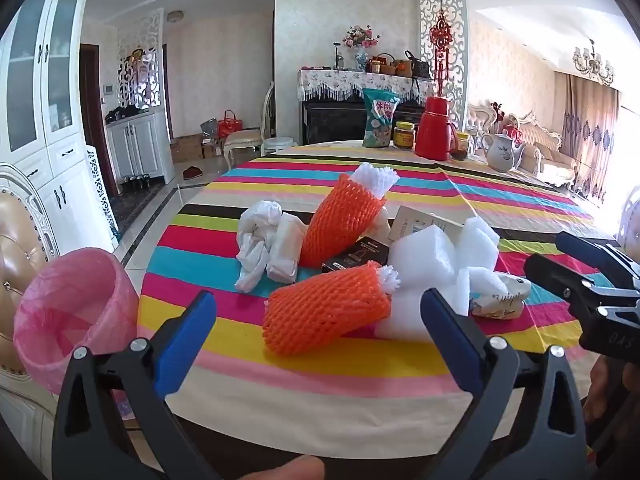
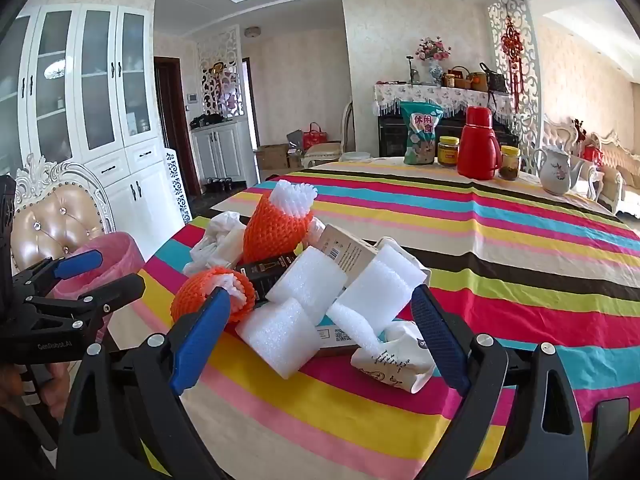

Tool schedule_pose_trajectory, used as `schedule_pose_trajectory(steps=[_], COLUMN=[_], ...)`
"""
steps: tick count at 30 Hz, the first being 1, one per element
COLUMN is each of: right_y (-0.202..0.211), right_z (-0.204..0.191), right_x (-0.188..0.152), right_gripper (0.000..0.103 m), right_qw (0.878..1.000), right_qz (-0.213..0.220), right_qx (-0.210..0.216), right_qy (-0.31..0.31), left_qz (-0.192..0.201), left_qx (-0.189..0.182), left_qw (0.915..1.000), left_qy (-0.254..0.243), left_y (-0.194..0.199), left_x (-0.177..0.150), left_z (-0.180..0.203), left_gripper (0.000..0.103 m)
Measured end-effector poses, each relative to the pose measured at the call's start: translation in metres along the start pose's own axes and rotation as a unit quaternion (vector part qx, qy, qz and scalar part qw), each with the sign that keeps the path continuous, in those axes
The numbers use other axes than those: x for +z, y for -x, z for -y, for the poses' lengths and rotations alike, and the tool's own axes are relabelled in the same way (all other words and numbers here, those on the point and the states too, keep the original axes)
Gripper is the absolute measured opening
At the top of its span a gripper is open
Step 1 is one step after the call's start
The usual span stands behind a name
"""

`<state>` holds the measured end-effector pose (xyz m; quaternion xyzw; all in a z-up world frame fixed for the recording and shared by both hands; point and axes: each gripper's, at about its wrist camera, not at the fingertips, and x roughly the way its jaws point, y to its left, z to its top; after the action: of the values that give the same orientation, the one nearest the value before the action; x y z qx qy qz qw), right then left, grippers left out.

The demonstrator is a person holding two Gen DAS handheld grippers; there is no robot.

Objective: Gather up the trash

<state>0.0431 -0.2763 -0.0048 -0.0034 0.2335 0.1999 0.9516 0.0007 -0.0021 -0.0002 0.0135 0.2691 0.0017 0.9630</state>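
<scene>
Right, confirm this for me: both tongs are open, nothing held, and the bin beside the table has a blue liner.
One thing is wrong: the liner is pink, not blue. The left wrist view shows the bin with its pink liner beside the table. The rest stands: the left tongs and right tongs are open and hold nothing.

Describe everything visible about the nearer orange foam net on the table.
The nearer orange foam net is a soft, stretchy mesh sleeve of diamond-shaped cells, lying on its side on the striped tablecloth. A white foam net pokes out of its far end. It looks plump and uncrushed. It lies beside the white foam blocks and a black box, ahead of the open left tongs, which do not touch it.
</scene>
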Motion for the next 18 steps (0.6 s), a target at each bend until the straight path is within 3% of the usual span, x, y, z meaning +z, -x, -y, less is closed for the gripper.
schedule_pose_trajectory(steps=[18], right_y=[0.0003], right_z=[0.0001], right_x=[0.0004], right_gripper=[0.086], right_qw=[1.000], right_qz=[-0.001], right_qx=[0.002], right_qy=[0.000], left_qz=[0.005], left_qx=[-0.003], left_qw=[0.9999], left_qy=[0.009], left_y=[0.0038], left_x=[0.0015], left_z=[-0.0017], left_gripper=[0.099])
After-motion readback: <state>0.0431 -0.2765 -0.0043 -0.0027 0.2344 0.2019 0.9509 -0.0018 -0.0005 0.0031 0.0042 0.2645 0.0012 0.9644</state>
